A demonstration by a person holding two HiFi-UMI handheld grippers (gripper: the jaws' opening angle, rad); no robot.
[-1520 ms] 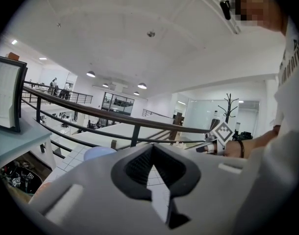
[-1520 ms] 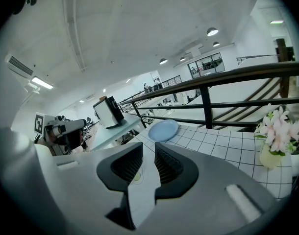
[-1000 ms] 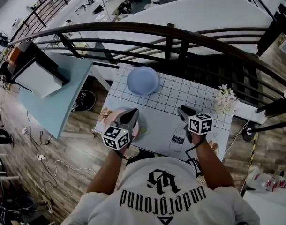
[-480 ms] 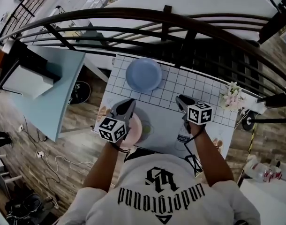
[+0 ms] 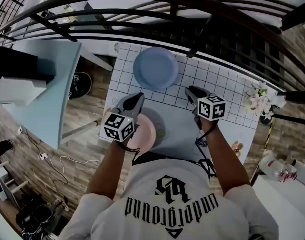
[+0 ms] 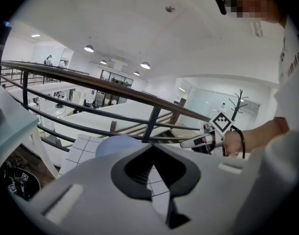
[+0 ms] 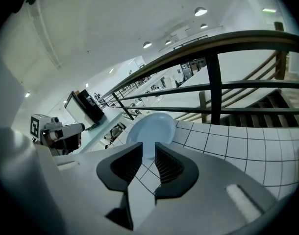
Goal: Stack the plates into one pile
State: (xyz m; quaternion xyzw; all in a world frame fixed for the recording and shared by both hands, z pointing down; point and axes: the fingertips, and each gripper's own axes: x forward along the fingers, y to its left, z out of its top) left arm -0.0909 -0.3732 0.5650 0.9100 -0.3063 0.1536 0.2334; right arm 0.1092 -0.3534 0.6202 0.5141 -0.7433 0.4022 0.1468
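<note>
Nearest the person, at the front edge of the counter (image 5: 220, 84), a pink plate (image 5: 145, 132) lies flat and face up. It is partly covered in the head view by the left gripper (image 5: 136, 98), which hangs over its left side. That gripper's own view shows its jaws closed tip to tip with nothing between them, so the pink plate is not held, and no view shows whether the gripper touches it. The right gripper (image 5: 190, 90) hangs over the middle of the counter, well clear of the pink plate. Its jaws are parted only narrowly and are empty, and both grippers point away from the person toward the far side. There a blue plate (image 5: 156, 68) rests flat and face up on the gridded cloth, just before the railing (image 5: 192, 4), and it shows in the slit between the right jaws. Both plates are round, so neither has a long axis or a heading; only their upturned faces count. The grippers look poised to begin, probably by gripping one plate's rim. A small bunch of flowers (image 5: 260, 101) stands at the far right corner.
</note>
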